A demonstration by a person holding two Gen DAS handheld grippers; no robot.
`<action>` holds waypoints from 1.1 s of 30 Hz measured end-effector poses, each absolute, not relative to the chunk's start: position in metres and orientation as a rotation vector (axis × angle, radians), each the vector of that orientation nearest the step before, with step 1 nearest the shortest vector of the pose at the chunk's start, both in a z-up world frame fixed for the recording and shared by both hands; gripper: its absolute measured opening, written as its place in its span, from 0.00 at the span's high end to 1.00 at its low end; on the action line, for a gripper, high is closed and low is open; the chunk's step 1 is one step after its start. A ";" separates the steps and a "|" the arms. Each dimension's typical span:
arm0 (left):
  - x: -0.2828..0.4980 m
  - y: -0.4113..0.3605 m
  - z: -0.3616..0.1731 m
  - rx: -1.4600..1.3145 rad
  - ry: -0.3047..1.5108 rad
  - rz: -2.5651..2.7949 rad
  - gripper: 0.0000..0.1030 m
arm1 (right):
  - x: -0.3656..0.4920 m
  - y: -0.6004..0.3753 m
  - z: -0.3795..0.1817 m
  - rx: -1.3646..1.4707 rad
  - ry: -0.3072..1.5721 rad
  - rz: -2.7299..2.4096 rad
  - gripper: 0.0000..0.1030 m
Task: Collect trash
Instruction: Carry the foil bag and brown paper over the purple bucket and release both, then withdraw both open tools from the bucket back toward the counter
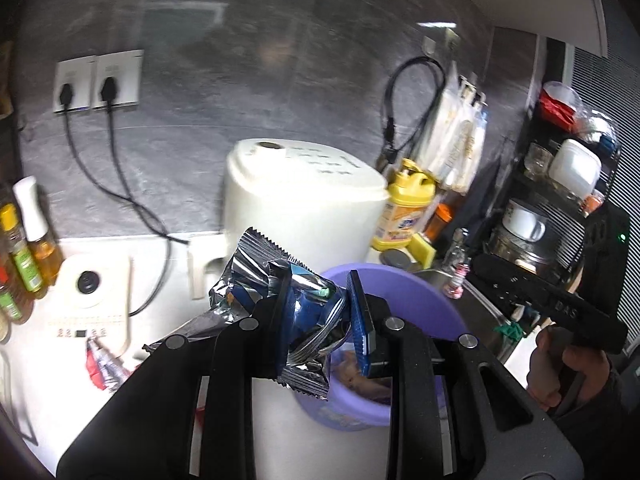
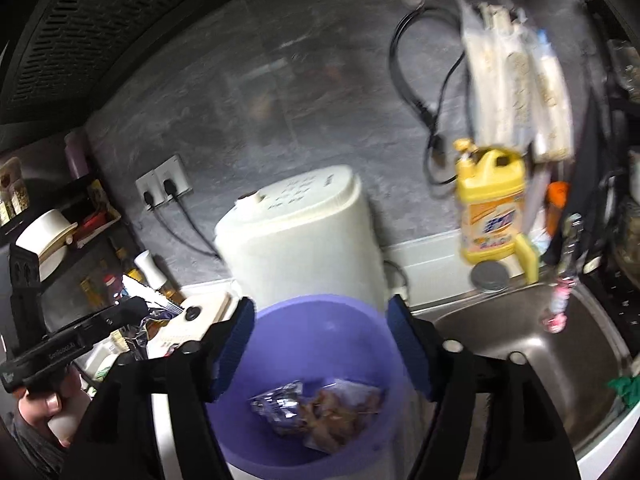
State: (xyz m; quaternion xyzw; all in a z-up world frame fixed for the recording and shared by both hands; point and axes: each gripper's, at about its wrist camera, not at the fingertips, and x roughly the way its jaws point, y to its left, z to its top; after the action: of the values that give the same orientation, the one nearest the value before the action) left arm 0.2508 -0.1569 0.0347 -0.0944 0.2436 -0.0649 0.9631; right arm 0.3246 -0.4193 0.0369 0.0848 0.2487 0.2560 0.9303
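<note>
My left gripper is shut on a crumpled silver and blue foil wrapper and holds it above the near rim of a purple plastic bin. In the right wrist view the purple bin sits right below my right gripper, which is open and empty. Inside the bin lie a foil wrapper and some brownish scraps in clear plastic. The left gripper with its wrapper also shows at the left of the right wrist view. A red and white wrapper lies on the counter at the left.
A white rice cooker stands behind the bin. A yellow detergent bottle and a sponge stand by the steel sink. A white scale-like appliance, sauce bottles and plugged wall sockets are at the left. A dish rack is at the right.
</note>
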 end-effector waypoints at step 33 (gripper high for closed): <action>0.251 -0.165 0.037 -0.129 0.529 -0.123 0.06 | 0.288 -0.440 0.013 0.122 0.516 0.453 0.07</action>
State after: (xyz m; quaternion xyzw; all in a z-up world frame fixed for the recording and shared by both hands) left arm 0.2508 -0.1646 0.0371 -0.0638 0.2609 -0.0609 0.9613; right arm 0.2876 -0.4400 0.0133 0.0598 0.2527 0.2217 0.9399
